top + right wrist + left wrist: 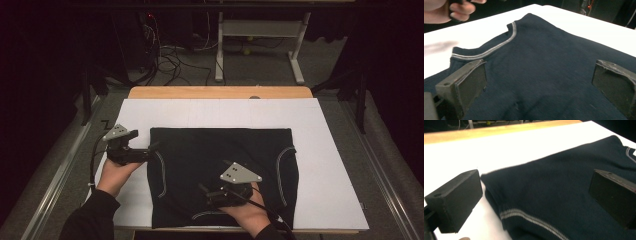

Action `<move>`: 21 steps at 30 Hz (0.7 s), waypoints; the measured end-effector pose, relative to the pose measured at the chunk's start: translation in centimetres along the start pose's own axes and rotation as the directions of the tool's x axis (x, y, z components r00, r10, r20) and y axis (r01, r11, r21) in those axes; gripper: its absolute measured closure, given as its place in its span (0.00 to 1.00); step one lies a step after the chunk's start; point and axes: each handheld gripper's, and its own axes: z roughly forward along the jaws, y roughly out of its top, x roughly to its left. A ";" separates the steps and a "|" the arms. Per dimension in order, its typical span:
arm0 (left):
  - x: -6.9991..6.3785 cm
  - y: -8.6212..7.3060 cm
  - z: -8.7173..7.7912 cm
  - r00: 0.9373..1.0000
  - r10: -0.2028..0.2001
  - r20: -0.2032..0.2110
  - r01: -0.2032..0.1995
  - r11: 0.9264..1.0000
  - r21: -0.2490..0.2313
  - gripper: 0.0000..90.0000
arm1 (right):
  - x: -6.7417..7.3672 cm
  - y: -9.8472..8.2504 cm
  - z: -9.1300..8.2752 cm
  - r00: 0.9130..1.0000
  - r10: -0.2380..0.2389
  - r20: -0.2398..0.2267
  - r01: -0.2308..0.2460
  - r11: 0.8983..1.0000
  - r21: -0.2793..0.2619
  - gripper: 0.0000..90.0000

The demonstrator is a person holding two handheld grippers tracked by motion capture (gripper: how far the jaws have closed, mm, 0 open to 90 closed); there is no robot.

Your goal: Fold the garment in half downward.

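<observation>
A dark navy garment (220, 160) with grey striped trim (161, 175) lies folded flat on a white sheet (325, 150). My left gripper (152, 148) sits at the garment's left edge, held by a hand in a dark sleeve. In the left gripper view it (536, 197) is open, and the garment (554, 185) and its striped trim (529, 217) run between the jaws. My right gripper (204, 192) hovers over the garment's near part. In the right gripper view it (539, 85) is open wide above the cloth (544, 50), with a curved striped edge (499, 46) beyond.
The white sheet covers a wooden table (220, 92) whose far edge shows. Metal rails (385, 170) run along both sides. A desk frame (260, 30) and loose cables (170, 60) stand on the floor behind. The other hand (449, 10) appears far off in the right gripper view.
</observation>
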 end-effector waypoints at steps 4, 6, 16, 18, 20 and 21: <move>0.1 1.0 0.1 1.000 0.011 0.004 -0.011 1.000 -0.008 0.00 | 0.8 0.4 0.8 1.000 -0.014 -0.015 0.014 1.000 0.015 0.00; 0.3 1.4 0.2 1.000 0.013 0.002 -0.013 1.000 -0.014 0.00 | 1.2 0.5 1.1 1.000 -0.020 -0.023 0.020 1.000 0.019 0.00; 0.9 1.0 1.1 1.000 -0.027 -0.001 0.027 1.000 0.003 0.00 | 2.8 0.6 1.9 0.997 -0.030 -0.069 0.031 0.999 0.017 0.00; 1.0 1.1 1.1 1.000 -0.030 -0.006 0.030 1.000 0.002 0.00 | 3.1 0.6 2.0 0.997 -0.037 -0.075 0.038 0.999 0.016 0.00; 1.3 1.2 1.5 0.999 -0.027 -0.027 0.027 1.000 0.010 0.00 | 3.3 0.6 2.0 0.996 -0.043 -0.079 0.044 0.999 0.015 0.00; 1.6 1.4 1.8 0.999 -0.034 -0.033 0.035 0.999 0.023 0.00 | 3.3 0.6 2.0 0.996 -0.043 -0.079 0.044 0.999 0.018 0.00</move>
